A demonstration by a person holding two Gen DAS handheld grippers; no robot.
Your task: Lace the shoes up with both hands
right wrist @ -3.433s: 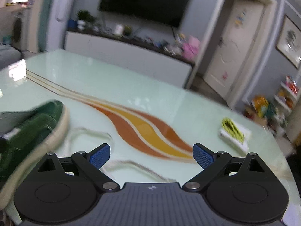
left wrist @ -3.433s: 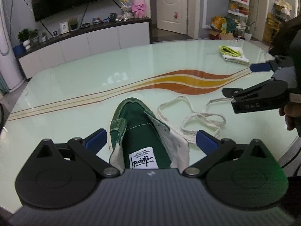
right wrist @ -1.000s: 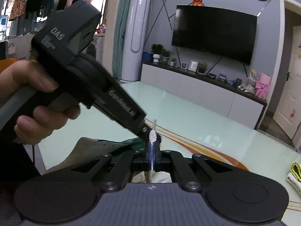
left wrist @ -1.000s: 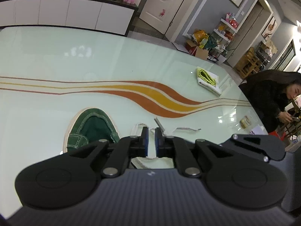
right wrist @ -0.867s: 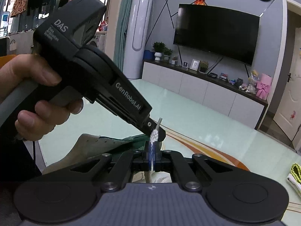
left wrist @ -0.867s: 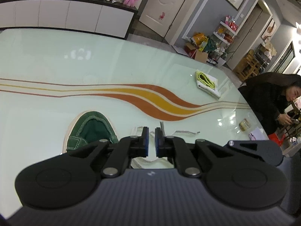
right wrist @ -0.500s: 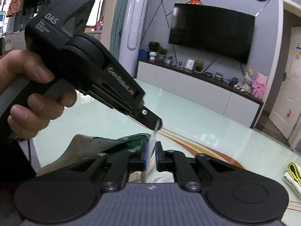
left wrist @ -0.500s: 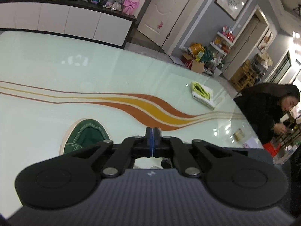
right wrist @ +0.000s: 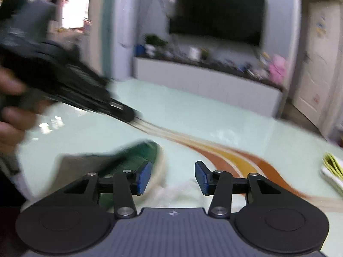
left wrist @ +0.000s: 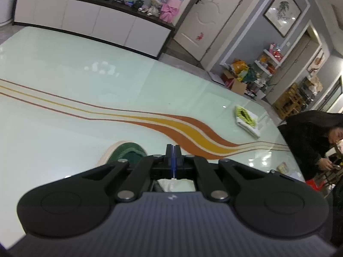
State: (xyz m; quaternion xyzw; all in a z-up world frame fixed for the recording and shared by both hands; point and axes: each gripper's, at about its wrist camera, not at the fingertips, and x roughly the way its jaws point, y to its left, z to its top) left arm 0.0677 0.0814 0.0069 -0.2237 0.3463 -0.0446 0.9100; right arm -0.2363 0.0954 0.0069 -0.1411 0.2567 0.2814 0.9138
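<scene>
Jaws apart on right gripper point(right wrist: 173, 176) — pale-green glass table point(right wrist: 214, 124).

Grey walls point(left wrist: 242, 21), white cabinet point(left wrist: 85, 21)

Left wrist cam sits low right behind its own tongs point(left wrist: 172, 154), looking across the glass table point(left wrist: 64, 81) toward the white door point(left wrist: 214, 17) at about 1 o'clock. Right wrist cam is also close behind its tongs point(right wrist: 173, 176), just above the table point(right wrist: 193, 115), facing the TV point(right wrist: 216, 12) at 12 o'clock, and it's pretty blurry. Both catch the green shoe point(left wrist: 128, 153) point(right wrist: 137, 154) just ahead at 11 o'clock, the orange swirl and the folded cloth point(left wrist: 246, 121) point(right wrist: 332, 171) off at 2 o'clock.
</scene>
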